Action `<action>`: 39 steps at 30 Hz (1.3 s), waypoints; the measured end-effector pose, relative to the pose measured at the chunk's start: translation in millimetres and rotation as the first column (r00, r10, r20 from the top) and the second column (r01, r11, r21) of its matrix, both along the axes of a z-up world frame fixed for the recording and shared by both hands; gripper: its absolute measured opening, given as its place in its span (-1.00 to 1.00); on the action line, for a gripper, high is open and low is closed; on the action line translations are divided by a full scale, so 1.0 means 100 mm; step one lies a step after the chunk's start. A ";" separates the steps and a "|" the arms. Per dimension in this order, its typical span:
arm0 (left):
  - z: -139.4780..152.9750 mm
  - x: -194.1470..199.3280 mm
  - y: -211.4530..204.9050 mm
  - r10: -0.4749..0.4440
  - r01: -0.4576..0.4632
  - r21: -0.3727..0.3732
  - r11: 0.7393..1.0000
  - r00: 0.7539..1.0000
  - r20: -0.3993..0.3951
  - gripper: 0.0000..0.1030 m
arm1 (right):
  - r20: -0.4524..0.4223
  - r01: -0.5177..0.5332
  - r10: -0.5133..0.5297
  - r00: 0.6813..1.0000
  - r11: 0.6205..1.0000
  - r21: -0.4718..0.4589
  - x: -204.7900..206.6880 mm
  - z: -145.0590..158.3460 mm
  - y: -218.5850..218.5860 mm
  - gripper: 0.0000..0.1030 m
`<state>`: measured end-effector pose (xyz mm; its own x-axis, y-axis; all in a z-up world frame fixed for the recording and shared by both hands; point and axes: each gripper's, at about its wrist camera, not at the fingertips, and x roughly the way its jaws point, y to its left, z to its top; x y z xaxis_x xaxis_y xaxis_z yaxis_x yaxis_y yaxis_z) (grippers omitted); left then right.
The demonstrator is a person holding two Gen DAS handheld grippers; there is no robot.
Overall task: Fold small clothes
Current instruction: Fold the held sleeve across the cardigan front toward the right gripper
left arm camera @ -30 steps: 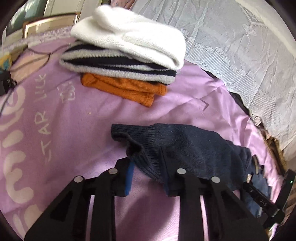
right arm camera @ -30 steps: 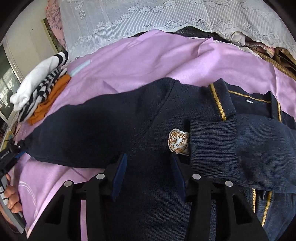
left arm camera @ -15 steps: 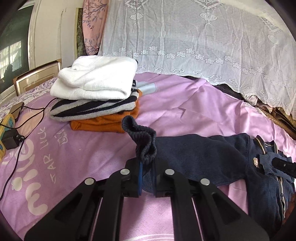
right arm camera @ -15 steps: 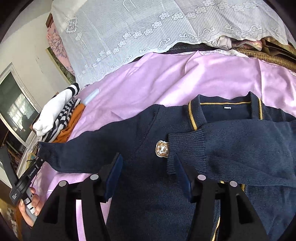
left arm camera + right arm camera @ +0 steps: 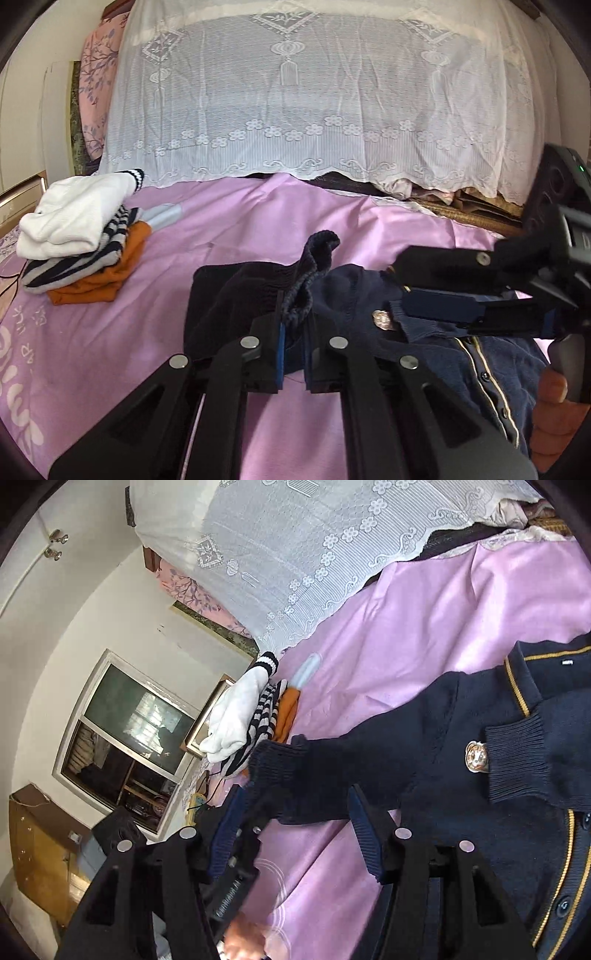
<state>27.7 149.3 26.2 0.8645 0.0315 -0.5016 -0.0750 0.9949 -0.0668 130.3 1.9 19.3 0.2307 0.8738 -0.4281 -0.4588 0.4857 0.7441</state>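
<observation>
Bed with purple sheet [image 5: 258,221], printed white lettering at its left edge. White lace cloth [image 5: 314,92] hangs ahead, covering the far side. Pink floral fabric [image 5: 98,85] far left. Pale walls [image 5: 92,620]; window [image 5: 125,746] with white frame, daylight reflecting. Wooden cabinet [image 5: 40,856] below the window. Framed panel [image 5: 207,716] beside the bed.

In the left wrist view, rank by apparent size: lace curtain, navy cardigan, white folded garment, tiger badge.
1. lace curtain
2. navy cardigan, though it lies nearer the camera
3. white folded garment
4. tiger badge
</observation>
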 end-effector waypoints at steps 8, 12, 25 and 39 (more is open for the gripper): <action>-0.26 0.05 -0.57 -0.090 0.092 0.067 0.994 0.995 -0.036 -0.88 | -0.170 0.016 -0.003 0.985 0.997 0.077 0.17 -0.38 -0.13 0.17; -0.30 0.11 -0.70 -0.099 0.102 0.062 0.993 0.993 -0.059 -0.88 | -0.196 0.050 -0.035 0.980 0.996 0.069 0.26 -0.52 -0.23 -0.73; -0.20 0.54 -1.63 -0.259 0.261 0.046 0.964 0.965 -0.049 -0.59 | -0.036 0.275 -0.273 0.961 0.961 0.035 0.57 -0.27 -1.41 -0.89; -0.30 0.74 -0.90 -0.101 0.100 -0.014 0.995 0.990 -0.103 -0.04 | -0.063 0.501 -0.504 0.862 0.864 -0.050 0.66 -0.50 -2.49 -0.89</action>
<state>102.0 59.1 -3.5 0.8067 -0.0574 -0.5882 0.0183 0.9972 -0.0723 196.1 -247.4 -31.0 0.6029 0.6336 -0.4848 -0.0925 0.6591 0.7463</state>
